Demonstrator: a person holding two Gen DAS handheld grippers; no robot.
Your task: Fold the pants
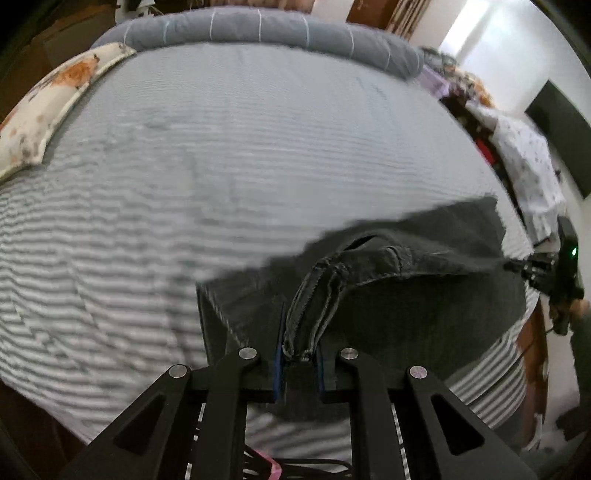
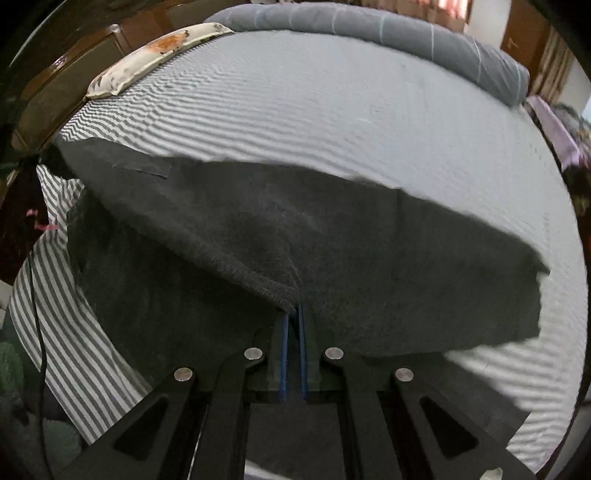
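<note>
Dark grey pants (image 1: 424, 295) lie over the near edge of a bed with a grey-and-white striped sheet (image 1: 184, 166). My left gripper (image 1: 300, 354) is shut on a bunched seam of the pants, lifting it off the sheet. My right gripper (image 2: 293, 314) is shut on a fold of the same pants (image 2: 295, 240), which spread wide in front of it and partly hang over the bed edge. The right gripper also shows at the far right of the left wrist view (image 1: 532, 266).
A rolled grey blanket (image 1: 258, 26) lies along the far edge of the bed. A floral pillow (image 1: 55, 103) lies at the far left. Piled clothes (image 1: 517, 147) sit beside the bed on the right. A wooden headboard (image 2: 74, 74) is at the left.
</note>
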